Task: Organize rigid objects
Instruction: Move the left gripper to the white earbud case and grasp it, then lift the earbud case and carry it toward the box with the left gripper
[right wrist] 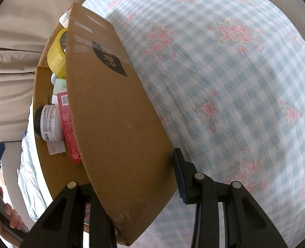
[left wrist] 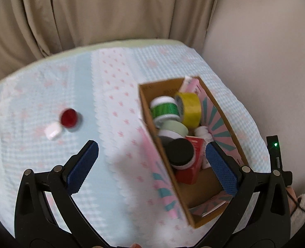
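Your left gripper (left wrist: 150, 161) is hanging with its blue-padded fingers (left wrist: 84, 165) spread wide and nothing between them, hovering over the checked, flower-printed bedcover (left wrist: 115, 103). Your right gripper (right wrist: 131, 188) is clamping the near wall of the cardboard box (right wrist: 115, 124), one finger inside and one blue pad pressing the outer face. You are keeping that box on the bedcover, to the right of the left gripper's view, and it is already holding a yellow tape roll (left wrist: 190, 107), a green tape roll (left wrist: 165, 111), a pale green roll (left wrist: 174, 129), a black-lidded jar (left wrist: 179, 152), a red carton (left wrist: 190, 165) and a white bottle (left wrist: 203, 133). You are leaving two pieces out on the cover, well apart from the box: a small red round jar (left wrist: 69, 117) and, just beside it, a white cap (left wrist: 52, 131). Beige curtains (left wrist: 90, 10) are hanging behind the bed.
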### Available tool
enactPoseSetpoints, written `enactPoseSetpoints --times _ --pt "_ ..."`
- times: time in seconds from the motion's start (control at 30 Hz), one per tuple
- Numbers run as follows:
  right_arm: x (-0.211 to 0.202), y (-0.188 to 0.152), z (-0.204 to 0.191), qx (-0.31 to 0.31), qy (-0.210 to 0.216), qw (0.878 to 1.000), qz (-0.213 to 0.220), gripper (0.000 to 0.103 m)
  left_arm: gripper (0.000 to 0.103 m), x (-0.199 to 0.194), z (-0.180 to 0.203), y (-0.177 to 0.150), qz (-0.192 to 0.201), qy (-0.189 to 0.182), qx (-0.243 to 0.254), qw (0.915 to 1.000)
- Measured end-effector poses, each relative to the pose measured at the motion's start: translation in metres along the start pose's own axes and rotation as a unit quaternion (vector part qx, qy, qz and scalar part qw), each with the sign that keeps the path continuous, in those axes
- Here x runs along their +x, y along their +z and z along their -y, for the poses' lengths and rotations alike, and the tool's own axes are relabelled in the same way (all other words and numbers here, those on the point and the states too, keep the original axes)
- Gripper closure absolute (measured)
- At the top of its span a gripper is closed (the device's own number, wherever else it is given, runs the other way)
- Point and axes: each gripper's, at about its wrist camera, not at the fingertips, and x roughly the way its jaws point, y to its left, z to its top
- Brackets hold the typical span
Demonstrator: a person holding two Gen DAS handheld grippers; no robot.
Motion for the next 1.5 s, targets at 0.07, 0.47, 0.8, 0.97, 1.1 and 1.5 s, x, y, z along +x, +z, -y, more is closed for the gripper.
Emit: enactPoseSetpoints --times 0.07,0.47,0.8,0.97,1.1,1.5 --pt "-0.001 -0.002 0.001 0.009 -0.001 1.0 0.004 0.069 0.0 -0.016 -0.014 0.005 0.008 0.005 0.004 1.0" --pt "-0.005 -0.009 0.001 0.027 -0.006 0.999 0.02 0.069 0.0 -0.05 -0.113 0.004 0.019 0.042 0.066 0.9967" --pt "-0.002 -0.006 -0.005 0.039 -0.016 0.999 0.024 0.069 0.0 0.025 -0.222 -0.02 -0.046 0.024 0.139 0.9888" --pt "0.001 -0.005 -0.007 0.047 -0.02 0.998 0.031 0.069 0.005 0.082 -0.248 -0.013 -0.077 -0.003 0.19 0.9787" --pt "0.004 -0.003 -0.01 0.051 -0.027 0.998 0.032 0.069 0.024 0.122 -0.254 -0.009 -0.104 -0.02 0.225 0.9685" --pt "0.013 0.006 -0.014 0.059 -0.031 0.997 0.029 0.069 0.043 0.182 -0.246 -0.015 -0.153 -0.045 0.277 0.9475"
